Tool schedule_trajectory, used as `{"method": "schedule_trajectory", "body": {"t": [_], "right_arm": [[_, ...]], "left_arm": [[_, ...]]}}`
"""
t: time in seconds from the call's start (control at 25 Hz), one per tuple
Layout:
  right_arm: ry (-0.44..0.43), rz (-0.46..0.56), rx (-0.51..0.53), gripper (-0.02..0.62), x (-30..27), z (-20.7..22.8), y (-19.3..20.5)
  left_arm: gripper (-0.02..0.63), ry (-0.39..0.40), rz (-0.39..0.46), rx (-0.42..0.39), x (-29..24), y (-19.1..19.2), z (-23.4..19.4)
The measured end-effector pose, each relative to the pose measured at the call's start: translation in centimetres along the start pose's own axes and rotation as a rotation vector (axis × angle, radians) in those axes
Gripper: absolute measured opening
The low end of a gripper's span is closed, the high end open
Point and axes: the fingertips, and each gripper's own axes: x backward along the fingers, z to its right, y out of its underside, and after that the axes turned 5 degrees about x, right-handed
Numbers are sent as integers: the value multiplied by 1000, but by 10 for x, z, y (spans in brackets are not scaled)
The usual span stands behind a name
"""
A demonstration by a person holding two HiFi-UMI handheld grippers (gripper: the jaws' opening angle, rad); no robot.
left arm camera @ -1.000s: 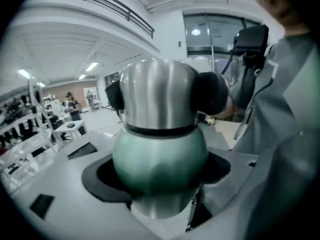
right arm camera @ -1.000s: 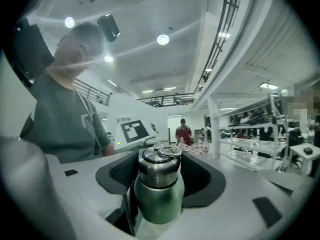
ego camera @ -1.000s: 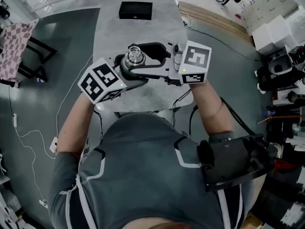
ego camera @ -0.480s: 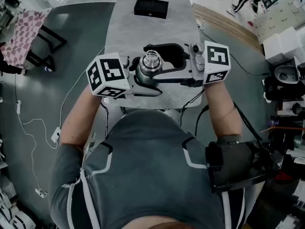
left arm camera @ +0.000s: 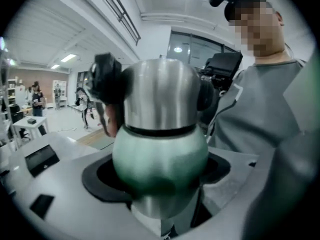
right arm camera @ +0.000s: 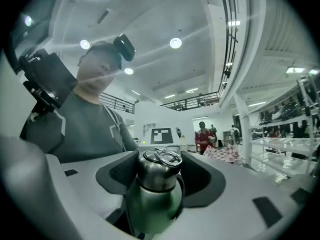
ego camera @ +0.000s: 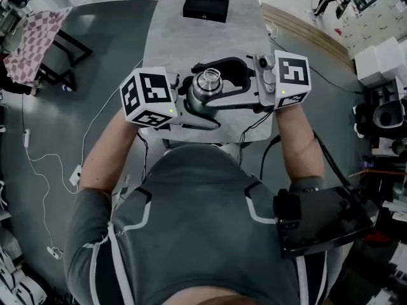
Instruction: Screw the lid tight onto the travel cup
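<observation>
A travel cup with a green body [left arm camera: 160, 156] and a steel lid [right arm camera: 159, 166] with a ring on top is held in the air over the table's near end. My left gripper [ego camera: 199, 105] is shut on the cup's body [ego camera: 196, 100], its jaws on either side low down [left arm camera: 160, 178]. My right gripper [ego camera: 203, 84] comes in from the right at the height of the lid [ego camera: 208, 81]. Its jaws have just been closing, and their black pads [left arm camera: 106, 79] lie against both sides of the lid [left arm camera: 157, 94]. The cup's base is hidden.
A grey table [ego camera: 191, 30] lies under the grippers, with a black box [ego camera: 205, 7] at its far end. A stand with a checkered cloth [ego camera: 32, 40] is at the far left, and white cables [ego camera: 38, 189] trail on the floor. Shelves and equipment crowd the right side.
Both grippers and the cup between them have risen a little and turned together. The left gripper's hold on the body looks unchanged, and the right jaws stay around the lid.
</observation>
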Motion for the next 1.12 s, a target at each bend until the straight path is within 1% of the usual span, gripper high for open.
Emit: {"method": "schedule_trajectory", "body": {"t": [0.12,0.16,0.2,0.32,0.4,0.52,0.6,0.72,0.76,0.84,0.92,1.0,1.12], "right_arm": [[179,-68,6,276,6,25,22],[227,-86,2,276,8,31,30],[258,-98,-6,276,9,34,37],[300,-122,-19,276,13,40,47],[335,-143,-18,276,16,48,50],[390,-182,-23,276,15,52,63],[396,-198,-30,276,12,45,73],[367,-213,7,278,7,37,80],[359,-205,16,281,6,36,79],[365,-166,3,299,10,40,75],[402,-132,-23,301,19,47,74],[453,-123,-40,301,31,53,78],[550,-116,-67,301,53,62,85]], "left_arm": [[391,-204,-58,50,3,17,-38],[391,-259,-79,63,2,24,-48],[391,-295,-93,74,1,30,-55],[391,-348,-100,88,-2,36,-66],[391,-405,-109,84,0,37,-78],[391,-494,-155,68,3,52,-89],[391,-503,-165,59,1,63,-85],[391,-475,-144,40,-3,71,-79],[391,-459,-129,38,-5,71,-78],[391,-439,-97,41,-4,71,-80],[391,-452,-66,48,-1,73,-86],[391,-493,-23,65,3,75,-95],[391,-560,45,115,6,79,-111]]}}
